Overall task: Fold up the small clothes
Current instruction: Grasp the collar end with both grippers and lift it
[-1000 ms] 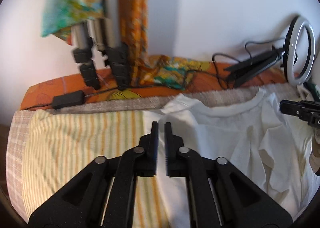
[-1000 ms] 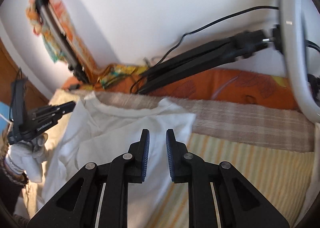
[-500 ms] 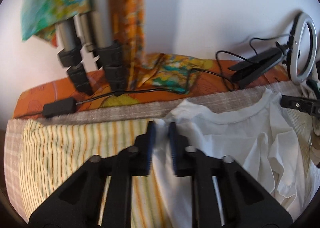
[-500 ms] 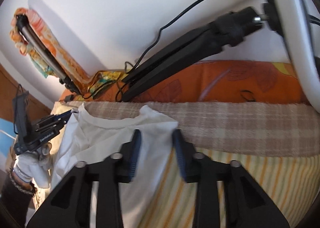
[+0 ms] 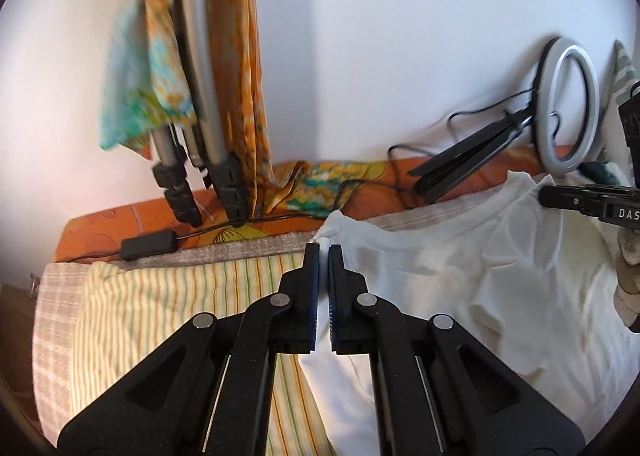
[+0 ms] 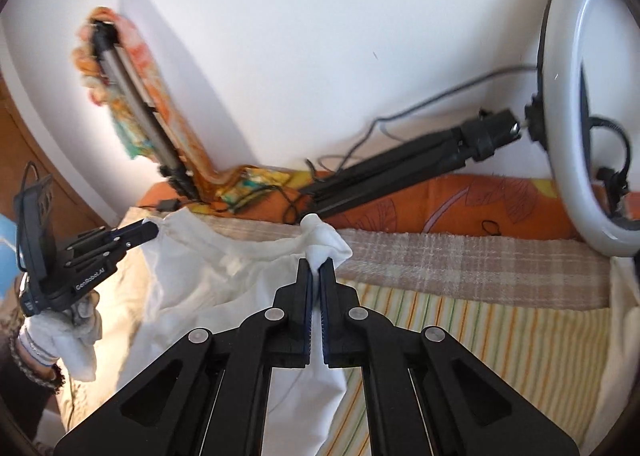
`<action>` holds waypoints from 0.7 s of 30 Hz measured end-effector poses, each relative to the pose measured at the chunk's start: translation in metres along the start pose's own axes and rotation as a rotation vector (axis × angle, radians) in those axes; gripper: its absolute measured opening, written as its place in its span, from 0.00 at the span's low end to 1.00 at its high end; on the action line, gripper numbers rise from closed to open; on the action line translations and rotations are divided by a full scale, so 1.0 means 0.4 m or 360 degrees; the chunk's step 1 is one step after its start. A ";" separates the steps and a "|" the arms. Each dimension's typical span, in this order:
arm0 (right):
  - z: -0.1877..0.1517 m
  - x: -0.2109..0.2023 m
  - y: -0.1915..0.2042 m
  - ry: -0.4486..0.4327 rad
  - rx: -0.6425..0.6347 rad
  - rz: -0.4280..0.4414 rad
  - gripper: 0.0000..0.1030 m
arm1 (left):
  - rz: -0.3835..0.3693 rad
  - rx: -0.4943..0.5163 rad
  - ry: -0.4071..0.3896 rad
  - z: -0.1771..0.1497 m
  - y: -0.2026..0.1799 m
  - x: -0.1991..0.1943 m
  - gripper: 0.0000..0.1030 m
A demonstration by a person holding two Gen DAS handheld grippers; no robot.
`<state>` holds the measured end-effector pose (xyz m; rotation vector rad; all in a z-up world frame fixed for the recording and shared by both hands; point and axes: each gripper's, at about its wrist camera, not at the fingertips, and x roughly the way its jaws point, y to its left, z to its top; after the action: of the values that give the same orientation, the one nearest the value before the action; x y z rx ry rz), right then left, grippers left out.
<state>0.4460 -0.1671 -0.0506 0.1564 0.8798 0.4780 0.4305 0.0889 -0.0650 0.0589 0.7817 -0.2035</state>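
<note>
White cotton, thin and slack: the shirt (image 5: 460, 280) hangs by two shoulder corners near the bed's (image 5: 168, 296) far edge; the left gripper (image 5: 324, 252) and right gripper (image 6: 316, 266) each pinch only a small tuft. Either tuft could slip free, or uneven pulling could skew the fold.

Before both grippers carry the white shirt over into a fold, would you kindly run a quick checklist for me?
1. Left gripper shut on a shoulder corner of the white shirt: ok.
2. Right gripper shut on the other corner: ok.
3. Neckline spread between the two grips: ok.
4. Shirt body smooth: not ok, wrinkled.
5. Hem end lying flat: cannot tell, out of view.
6. Ring light clear of the right side: not ok, close.
</note>
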 end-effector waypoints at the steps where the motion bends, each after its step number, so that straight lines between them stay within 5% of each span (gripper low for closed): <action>1: -0.002 -0.020 0.010 -0.0010 -0.0010 0.0001 0.02 | -0.0002 0.0003 -0.0014 -0.001 -0.006 -0.025 0.02; 13: -0.128 -0.294 0.158 -0.0084 -0.0194 -0.0001 0.02 | -0.0003 0.0068 -0.0121 -0.107 -0.053 -0.313 0.02; 21: -0.345 -0.402 0.233 -0.0073 -0.0314 -0.0036 0.02 | -0.0023 0.0065 -0.0107 -0.283 -0.085 -0.466 0.02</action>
<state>0.2214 -0.1678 0.0051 -0.0231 0.7843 0.5349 0.2163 0.0999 -0.0131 0.0846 0.7109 -0.2339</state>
